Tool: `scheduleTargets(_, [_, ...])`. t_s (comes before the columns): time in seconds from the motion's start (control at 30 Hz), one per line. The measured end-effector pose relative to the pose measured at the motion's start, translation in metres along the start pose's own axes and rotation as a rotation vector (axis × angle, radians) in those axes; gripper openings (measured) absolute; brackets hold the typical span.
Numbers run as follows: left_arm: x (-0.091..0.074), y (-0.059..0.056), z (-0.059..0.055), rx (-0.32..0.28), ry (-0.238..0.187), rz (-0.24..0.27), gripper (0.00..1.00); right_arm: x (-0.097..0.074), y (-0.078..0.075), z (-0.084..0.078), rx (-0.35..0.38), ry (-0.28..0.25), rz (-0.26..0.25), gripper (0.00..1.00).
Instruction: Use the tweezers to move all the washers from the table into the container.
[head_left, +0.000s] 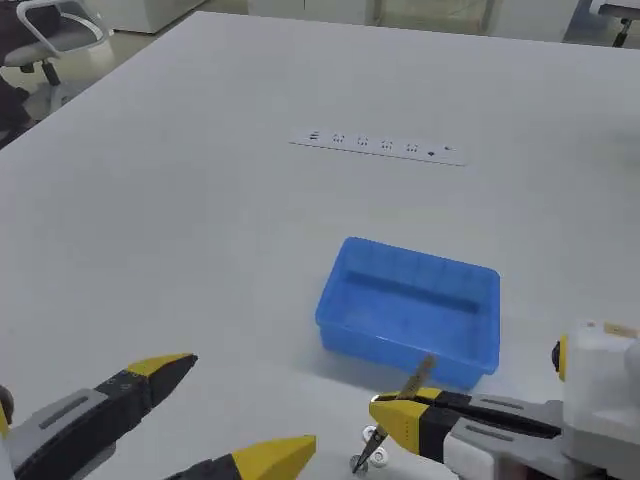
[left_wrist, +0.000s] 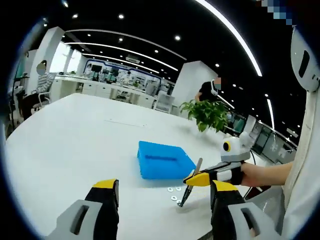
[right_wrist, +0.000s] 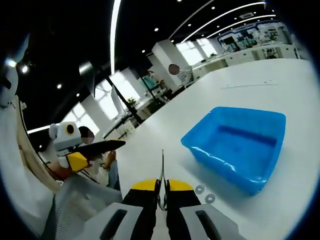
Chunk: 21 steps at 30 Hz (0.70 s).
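The blue container stands open and empty-looking on the white table, in front of my right gripper. That gripper is shut on the tweezers, whose tips point down at the table by two small washers. In the right gripper view the tweezers run out from between the closed jaws of my right gripper, with washers just right of them and the container beyond. My left gripper stands open to the left, holding nothing. The left gripper view shows the container and washers.
A flush strip of sockets lies in the table beyond the container. An office chair stands off the far left corner. A potted plant and a person are far behind the table. The table's near edge is close to the washers.
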<state>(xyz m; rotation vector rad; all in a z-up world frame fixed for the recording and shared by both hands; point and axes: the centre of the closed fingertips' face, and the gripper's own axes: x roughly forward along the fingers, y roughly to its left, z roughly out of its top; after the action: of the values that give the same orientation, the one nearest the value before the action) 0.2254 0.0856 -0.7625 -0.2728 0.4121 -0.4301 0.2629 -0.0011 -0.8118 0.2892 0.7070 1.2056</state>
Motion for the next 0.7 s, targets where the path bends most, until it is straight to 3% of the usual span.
scheduleTargets(0.03, [-0.001,0.006,0.004,0.042,-0.025,0.031,0.76,-0.002,0.0,0.002,0.006,-0.006,-0.001,0.02])
scheduleTargets(0.07, [-0.001,0.008,0.005,0.046,-0.034,0.048,0.77,-0.004,0.002,0.006,0.014,-0.018,0.003,0.02])
scheduleTargets(0.2, [-0.001,0.011,0.004,0.076,-0.039,0.074,0.77,-0.008,0.003,0.016,0.015,-0.037,0.003,0.02])
scheduleTargets(0.33, [-0.003,0.021,0.0,0.137,-0.003,0.153,0.77,-0.012,0.006,0.029,0.014,-0.075,-0.007,0.02])
scheduleTargets(0.4, [-0.001,0.019,-0.003,0.16,0.015,0.151,0.77,-0.014,0.007,0.035,0.013,-0.093,-0.017,0.02])
scheduleTargets(0.5, [0.001,0.015,-0.008,0.25,0.059,0.147,0.76,-0.019,0.008,0.046,0.004,-0.126,-0.028,0.02])
scheduleTargets(0.57, [0.001,0.012,-0.006,0.25,0.043,0.145,0.74,-0.022,0.008,0.054,-0.001,-0.144,-0.035,0.02])
scheduleTargets(0.7, [-0.003,0.018,0.002,0.219,0.0,0.157,0.74,-0.03,0.004,0.07,-0.02,-0.182,-0.049,0.02])
